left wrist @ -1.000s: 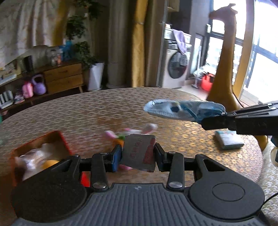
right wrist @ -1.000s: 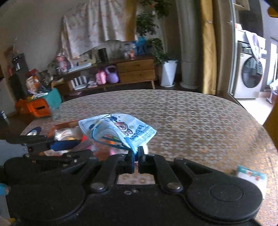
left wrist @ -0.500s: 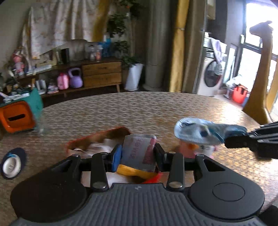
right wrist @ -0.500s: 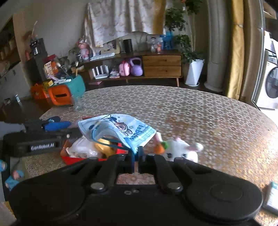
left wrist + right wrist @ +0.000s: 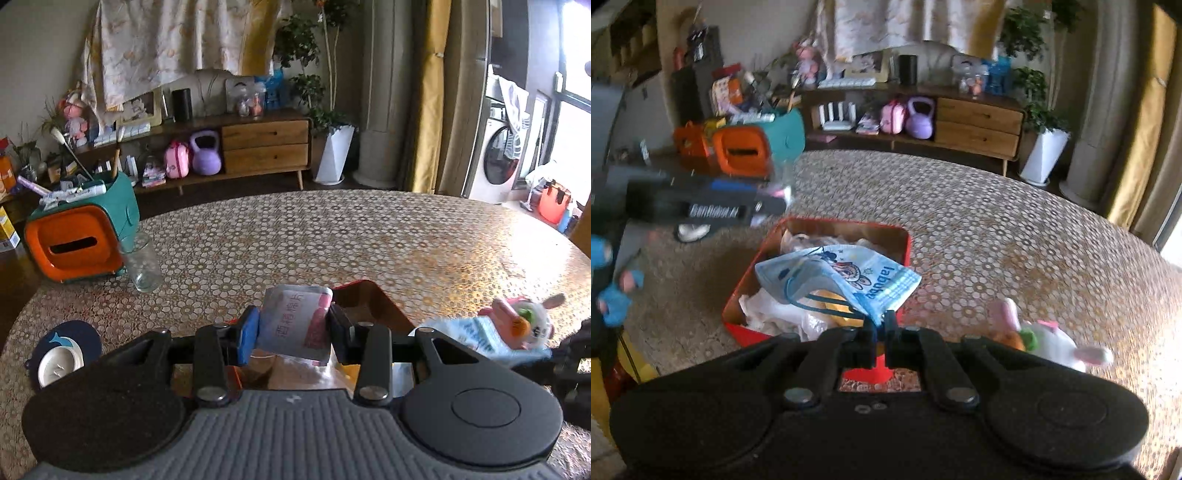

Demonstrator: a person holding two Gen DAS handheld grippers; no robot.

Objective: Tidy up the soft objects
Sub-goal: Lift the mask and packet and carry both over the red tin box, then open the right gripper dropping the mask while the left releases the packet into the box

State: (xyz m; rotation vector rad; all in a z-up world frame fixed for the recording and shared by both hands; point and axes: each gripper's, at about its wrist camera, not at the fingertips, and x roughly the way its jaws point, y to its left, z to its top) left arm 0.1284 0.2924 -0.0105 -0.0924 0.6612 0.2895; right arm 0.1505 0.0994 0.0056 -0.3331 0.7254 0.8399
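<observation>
My left gripper is shut on a small silver and pink sachet, held above the red box. My right gripper is shut on a light blue cartoon-print mask pouch, which hangs over the red box. That box holds white crumpled wrappers and something yellow. A white plush rabbit with pink ears lies on the table right of the box; the left wrist view shows the rabbit behind the blue pouch. The left gripper appears blurred at the left of the right wrist view.
A drinking glass and an orange and teal tissue holder stand at the table's far left. A dark blue coaster with a white disc lies near the left edge. The round patterned table stretches beyond the box.
Both grippers swung left across the table with their loads. The red box, earlier off to the left, now lies directly under them, and the rabbit has slid to the right of both views.
</observation>
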